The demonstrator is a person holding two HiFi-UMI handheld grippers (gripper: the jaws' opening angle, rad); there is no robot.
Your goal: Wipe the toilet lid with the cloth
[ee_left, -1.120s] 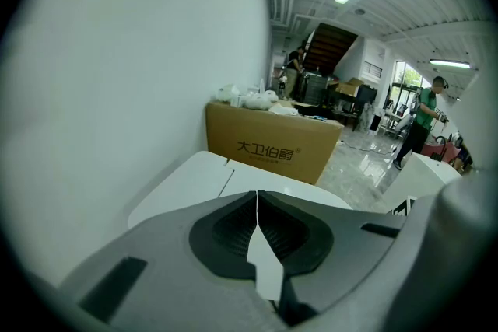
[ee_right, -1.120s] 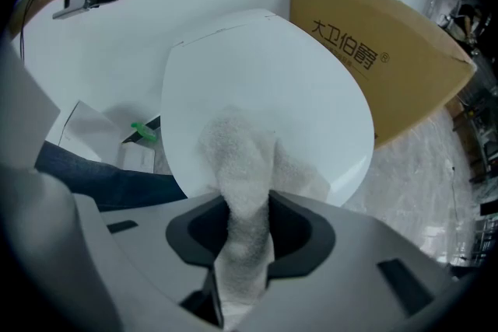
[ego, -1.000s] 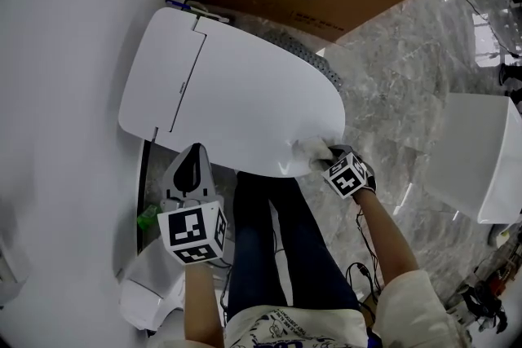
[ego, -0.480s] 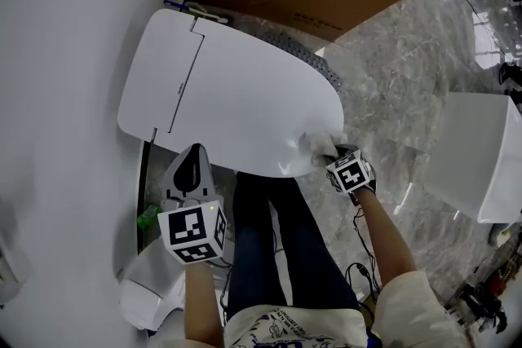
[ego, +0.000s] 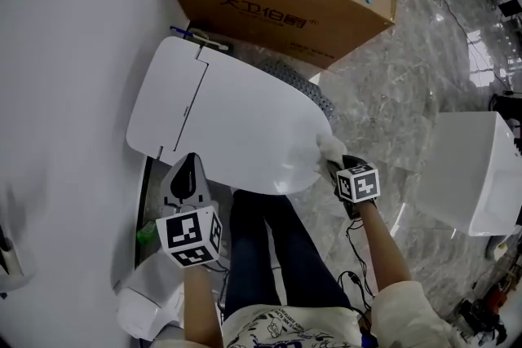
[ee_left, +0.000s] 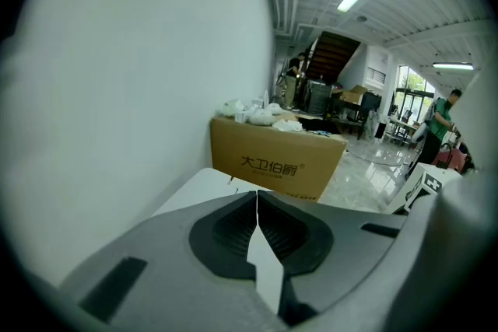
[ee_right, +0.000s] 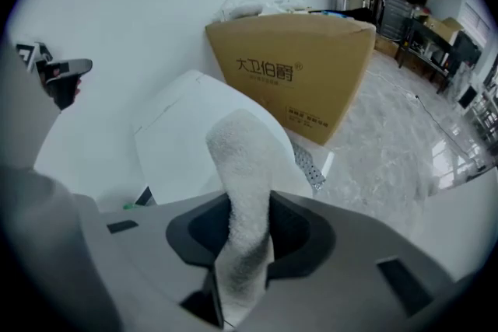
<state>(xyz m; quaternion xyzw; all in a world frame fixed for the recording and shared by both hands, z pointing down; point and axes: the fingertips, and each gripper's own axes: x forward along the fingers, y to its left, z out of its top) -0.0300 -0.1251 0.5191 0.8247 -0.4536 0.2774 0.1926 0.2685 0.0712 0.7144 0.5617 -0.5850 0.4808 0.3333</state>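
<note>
Right now my right gripper (ego: 336, 162) has its jaws clamped on a white terry cloth (ego: 329, 147). In the right gripper view the cloth stands up between the jaws and reaches forward toward the toilet lid (ego: 236, 114). In the head view the cloth meets the lid at its front right edge, the rim nearest my right arm. The lid is closed, white and glossy. Its hinge end points toward the cardboard box (ego: 285, 4), which stands on the grey marble floor (ego: 391, 77) behind the toilet. My left gripper (ego: 189, 172) hangs near the lid's front left edge, close to the white wall (ego: 65, 53). Its jaws are pressed together with nothing between them. I cannot tell whether it touches the lid. My legs in dark trousers (ego: 277, 257) are just in front of the lid's front edge.
</note>
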